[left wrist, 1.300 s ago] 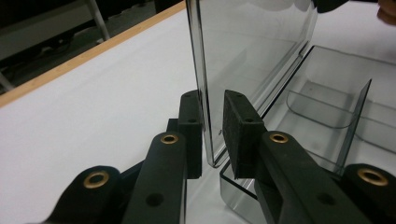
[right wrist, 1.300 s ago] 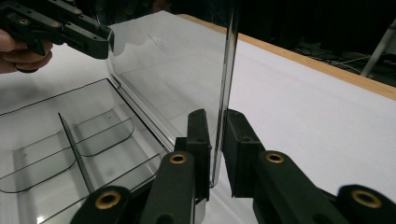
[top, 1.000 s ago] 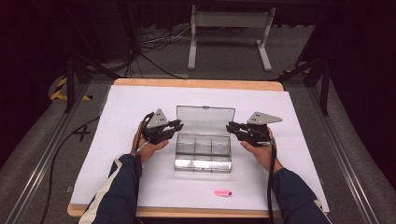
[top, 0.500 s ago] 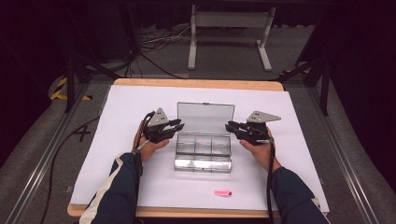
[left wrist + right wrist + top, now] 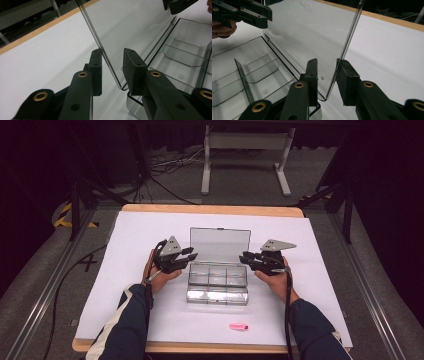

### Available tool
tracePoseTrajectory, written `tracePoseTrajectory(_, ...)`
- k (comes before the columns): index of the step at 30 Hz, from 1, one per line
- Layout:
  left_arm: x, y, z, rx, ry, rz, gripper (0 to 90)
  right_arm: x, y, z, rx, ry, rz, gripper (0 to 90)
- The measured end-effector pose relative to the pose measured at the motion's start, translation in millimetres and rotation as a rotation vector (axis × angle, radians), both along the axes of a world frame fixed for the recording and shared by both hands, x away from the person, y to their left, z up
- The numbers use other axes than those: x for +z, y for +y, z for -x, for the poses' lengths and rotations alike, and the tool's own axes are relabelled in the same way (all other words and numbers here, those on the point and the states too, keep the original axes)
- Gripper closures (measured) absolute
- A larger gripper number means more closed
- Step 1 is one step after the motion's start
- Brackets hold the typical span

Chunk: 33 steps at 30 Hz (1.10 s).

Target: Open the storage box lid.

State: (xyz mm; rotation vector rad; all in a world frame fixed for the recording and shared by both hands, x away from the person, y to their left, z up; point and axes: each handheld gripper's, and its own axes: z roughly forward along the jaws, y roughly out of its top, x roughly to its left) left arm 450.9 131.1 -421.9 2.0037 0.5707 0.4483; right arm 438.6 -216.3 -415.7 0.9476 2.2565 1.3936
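The left claw stands released, its jaws straddling the left edge of the clear lid without pressing it; the right claw is likewise released astride the lid's right edge. The clear compartment box sits mid-surface on the white surface, long axis running left to right, lid raised upright along the far side. Its compartments look empty. A small pink object lies near the front edge

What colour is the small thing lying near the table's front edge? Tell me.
Pink; the small object shows best in the high view.
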Motion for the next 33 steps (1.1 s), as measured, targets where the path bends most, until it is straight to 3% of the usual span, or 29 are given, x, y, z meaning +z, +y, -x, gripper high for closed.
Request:
tracePoseTrajectory(13, -3.2, -0.3, -1.5, 0.009, 0.016, -0.010, 67.6, -5.2, 0.9, -2.9, 0.003, 0.042, 0.004, 67.6)
tracePoseTrajectory(33, -6.2, 0.0, -2.9, 0.012, 0.038, -0.018, 64.0, -8.5, -1.8, -3.3, -0.038, 0.054, -0.018, 61.7)
